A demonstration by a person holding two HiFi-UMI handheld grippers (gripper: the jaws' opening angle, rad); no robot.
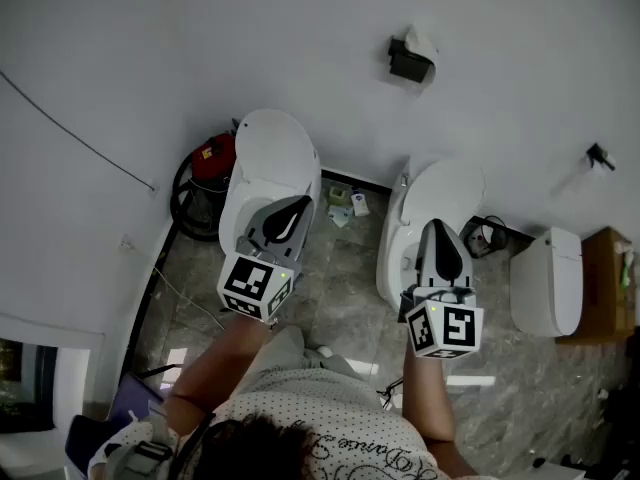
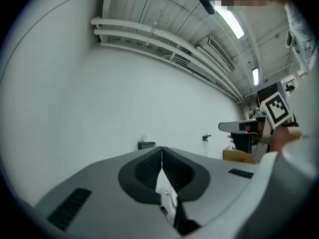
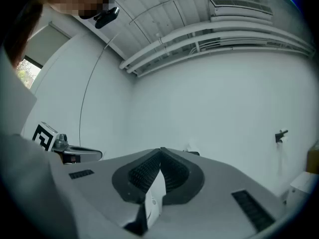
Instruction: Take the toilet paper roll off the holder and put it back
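The toilet paper holder (image 1: 409, 61) is a dark box high on the white wall, with white paper (image 1: 420, 40) sticking out of its top. It shows small and far off as the holder (image 2: 146, 144) in the left gripper view, and just past the jaw tips as the holder (image 3: 192, 152) in the right gripper view. My left gripper (image 1: 298, 208) is shut and empty, held over the left toilet (image 1: 272, 150). My right gripper (image 1: 438, 230) is also shut and empty, over the right toilet (image 1: 446, 186). Both are well short of the holder.
A red canister with a black hose (image 1: 207, 164) stands left of the toilets. Small packets (image 1: 346, 206) lie on the floor between them. A white bin (image 1: 549, 280) and a cardboard box (image 1: 606, 280) sit at the right. A small black fixture (image 1: 598, 154) sticks out of the wall.
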